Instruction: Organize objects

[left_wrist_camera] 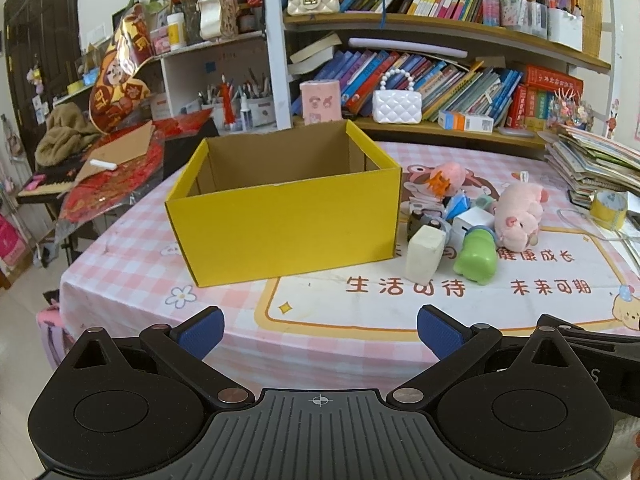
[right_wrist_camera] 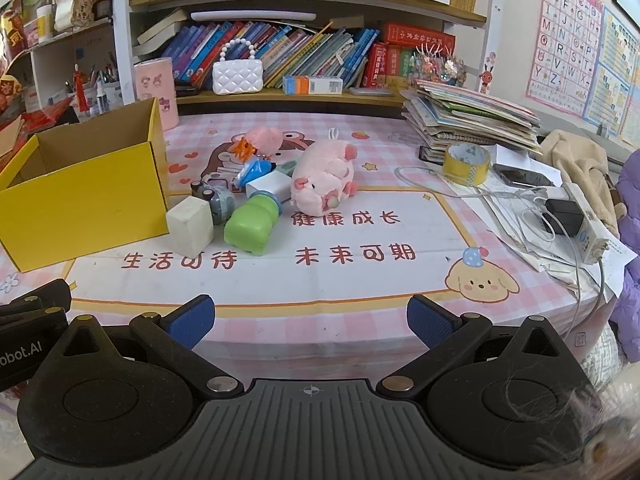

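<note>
Right wrist view: both grippers, right gripper [right_wrist_camera: 311, 320] and left gripper [left_wrist_camera: 320, 330], spread and empty; pink plush pig [right_wrist_camera: 325, 178] looks light, squashy — pinch mid-body, toward yellow box [right_wrist_camera: 86, 190].

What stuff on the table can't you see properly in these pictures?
- Floor of the yellow box: in both wrist views its front wall hides it, so I cannot tell if anything is inside.
- Small toys behind the cream block and green toy: they overlap, and the pink plush pig covers some.
- Purple cloth: cut off by the right wrist view's edge.
</note>
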The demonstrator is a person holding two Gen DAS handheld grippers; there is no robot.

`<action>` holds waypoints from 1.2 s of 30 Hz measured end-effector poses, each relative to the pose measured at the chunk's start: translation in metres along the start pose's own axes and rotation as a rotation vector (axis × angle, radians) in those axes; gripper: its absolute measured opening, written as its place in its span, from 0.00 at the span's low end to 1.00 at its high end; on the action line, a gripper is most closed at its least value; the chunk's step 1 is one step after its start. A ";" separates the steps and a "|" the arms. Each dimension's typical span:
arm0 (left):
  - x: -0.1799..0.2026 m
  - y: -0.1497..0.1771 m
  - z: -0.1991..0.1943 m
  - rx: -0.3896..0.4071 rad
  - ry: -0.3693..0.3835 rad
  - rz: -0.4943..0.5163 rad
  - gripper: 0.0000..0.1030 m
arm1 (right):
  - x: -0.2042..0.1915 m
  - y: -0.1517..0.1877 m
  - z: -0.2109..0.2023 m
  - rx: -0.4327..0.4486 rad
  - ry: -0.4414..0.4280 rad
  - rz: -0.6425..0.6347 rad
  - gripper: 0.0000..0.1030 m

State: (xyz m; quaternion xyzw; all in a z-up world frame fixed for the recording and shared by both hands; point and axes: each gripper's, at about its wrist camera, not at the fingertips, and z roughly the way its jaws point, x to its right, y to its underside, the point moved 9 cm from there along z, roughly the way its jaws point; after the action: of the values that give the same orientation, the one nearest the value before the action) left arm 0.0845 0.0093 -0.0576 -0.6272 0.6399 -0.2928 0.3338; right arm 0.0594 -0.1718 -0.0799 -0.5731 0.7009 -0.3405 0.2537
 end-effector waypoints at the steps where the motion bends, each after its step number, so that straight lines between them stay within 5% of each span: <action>1: 0.001 0.000 0.001 -0.007 0.004 -0.005 1.00 | 0.002 -0.001 0.001 -0.003 0.000 0.000 1.00; 23: 0.027 -0.021 0.051 -0.068 -0.054 -0.026 1.00 | 0.008 -0.037 0.071 -0.082 -0.088 -0.035 1.00; 28: 0.027 -0.024 0.065 -0.086 0.013 -0.155 1.00 | 0.006 -0.049 0.093 -0.095 -0.138 -0.034 0.97; 31: 0.022 -0.028 0.071 -0.067 -0.015 -0.205 1.00 | 0.003 -0.057 0.105 -0.106 -0.183 -0.026 0.97; 36: 0.025 -0.031 0.085 -0.114 -0.077 -0.094 1.00 | -0.007 -0.073 0.128 -0.135 -0.275 0.014 0.83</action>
State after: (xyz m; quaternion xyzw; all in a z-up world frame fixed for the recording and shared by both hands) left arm 0.1707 -0.0133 -0.0860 -0.6853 0.6121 -0.2466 0.3079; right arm 0.2018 -0.1967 -0.1060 -0.6252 0.6847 -0.2092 0.3106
